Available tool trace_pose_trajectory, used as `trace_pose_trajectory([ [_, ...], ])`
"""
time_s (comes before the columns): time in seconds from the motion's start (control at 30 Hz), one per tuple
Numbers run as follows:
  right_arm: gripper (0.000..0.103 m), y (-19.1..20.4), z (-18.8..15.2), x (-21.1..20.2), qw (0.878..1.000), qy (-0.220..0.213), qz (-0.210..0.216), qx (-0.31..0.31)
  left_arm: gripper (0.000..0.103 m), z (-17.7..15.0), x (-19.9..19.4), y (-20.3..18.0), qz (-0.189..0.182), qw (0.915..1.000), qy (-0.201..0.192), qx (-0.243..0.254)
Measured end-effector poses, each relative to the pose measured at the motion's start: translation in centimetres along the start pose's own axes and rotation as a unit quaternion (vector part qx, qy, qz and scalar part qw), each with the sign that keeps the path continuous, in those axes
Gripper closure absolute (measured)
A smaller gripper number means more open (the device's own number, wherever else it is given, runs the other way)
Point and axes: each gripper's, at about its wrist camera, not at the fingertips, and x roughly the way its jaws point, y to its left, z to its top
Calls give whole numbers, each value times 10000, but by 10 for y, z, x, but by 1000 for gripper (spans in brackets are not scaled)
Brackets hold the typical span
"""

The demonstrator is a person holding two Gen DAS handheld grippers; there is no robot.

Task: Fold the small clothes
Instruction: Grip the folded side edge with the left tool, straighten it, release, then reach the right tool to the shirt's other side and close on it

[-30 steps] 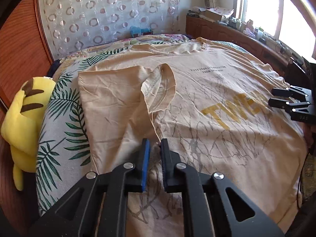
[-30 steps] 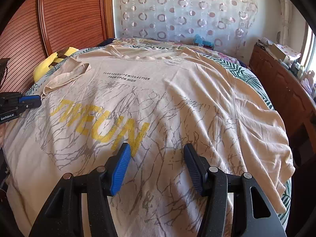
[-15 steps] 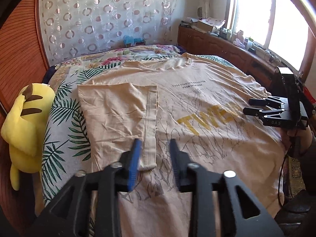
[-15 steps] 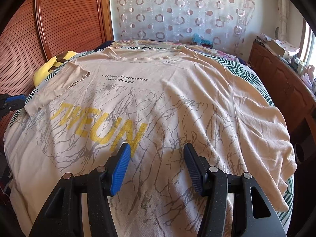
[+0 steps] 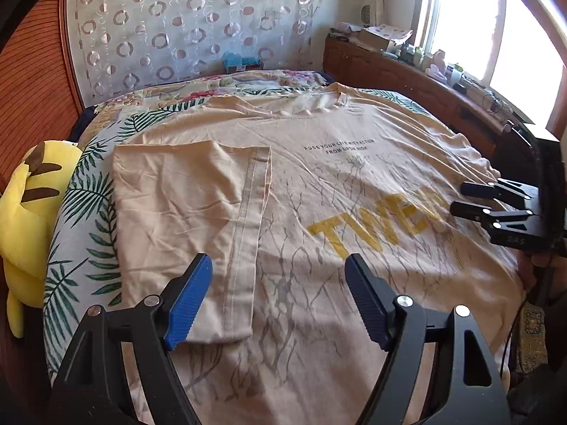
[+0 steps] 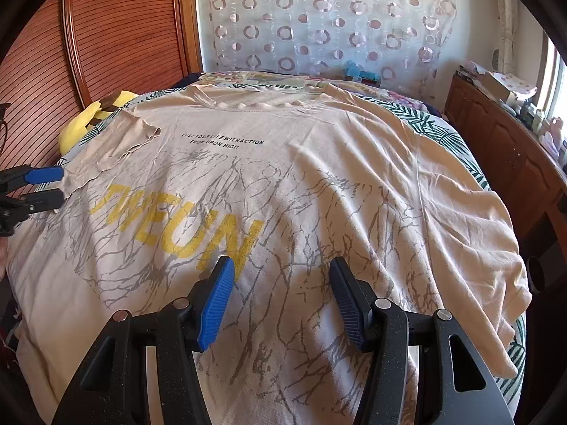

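Observation:
A beige T-shirt (image 5: 340,163) (image 6: 319,163) with yellow letters and grey cracked print lies spread flat over the bed. Its left sleeve (image 5: 184,219) (image 6: 110,148) is folded inward onto the chest. My left gripper (image 5: 278,276) hovers just above the sleeve's hem; its jaws are opening and nothing is between the pads. It also shows at the left edge of the right wrist view, left gripper (image 6: 44,186). My right gripper (image 6: 281,279) stands open over the lower front of the shirt, holding nothing; the left wrist view shows the right gripper (image 5: 467,198) at the right edge.
A yellow plush toy (image 5: 24,209) (image 6: 88,120) lies at the bed's left side against a wooden headboard (image 6: 124,28). A leaf-print bedspread (image 5: 85,212) lies under the shirt. A wooden cabinet (image 5: 407,78) with clutter runs along the window on the right. A blue toy (image 6: 358,71) sits at the far end.
My left gripper let go of the sleeve, which now lies flat and folded on the shirt, and its jaws have spread wide while it drew back. My right gripper kept still.

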Motion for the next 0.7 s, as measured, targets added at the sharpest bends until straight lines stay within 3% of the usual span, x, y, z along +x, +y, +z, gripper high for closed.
trace_pose_trajectory([
  [0.47,45,-18,-2,-16,9995,-210,-109,212,25,25,41,-27,108,9994,169,269],
  [0.7,45,-83,-18,-41,9959,-317,-481,695,25,28,52,-34,123,9990,283,332],
])
